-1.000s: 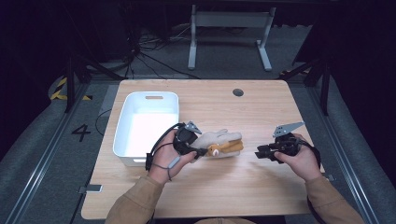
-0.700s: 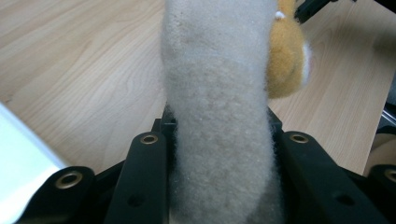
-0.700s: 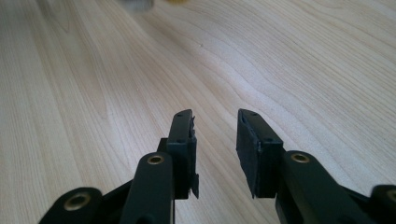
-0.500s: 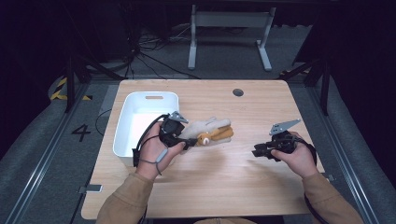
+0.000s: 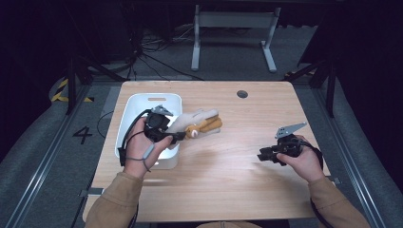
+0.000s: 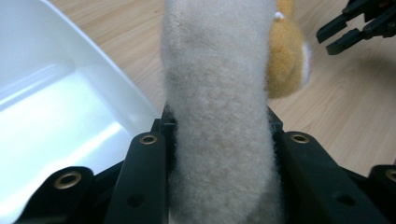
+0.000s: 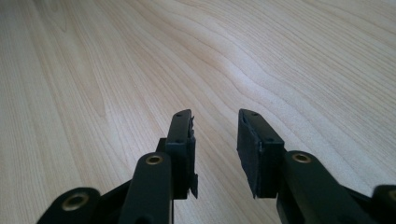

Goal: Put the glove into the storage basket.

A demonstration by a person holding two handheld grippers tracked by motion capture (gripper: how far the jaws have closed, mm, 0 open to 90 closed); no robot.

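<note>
A plush toy (image 5: pixel 197 123), cream with an orange part, hangs just above the table at the right rim of the white bin (image 5: pixel 142 107). My left gripper (image 5: pixel 173 135) is shut on its cream part (image 6: pixel 219 116), which fills the gap between the jaws. The orange part (image 6: pixel 286 60) sticks out beyond. My right gripper (image 5: pixel 263 156) hovers low over the bare wood at the right, its jaws a little apart with nothing between them (image 7: pixel 215 149). In the left gripper view the right gripper (image 6: pixel 359 28) shows far off at the top right.
The wooden table (image 5: pixel 228 180) has a dark cable hole (image 5: pixel 242 94) near its far edge. The white bin's inner floor (image 6: pixel 60 126) lies to the left of the held toy. A metal stand (image 5: pixel 233 21) is on the floor beyond the table.
My left gripper has carried the plush toy leftward, from mid-table to the bin's right rim. My right gripper has drifted slightly toward the person and lower.
</note>
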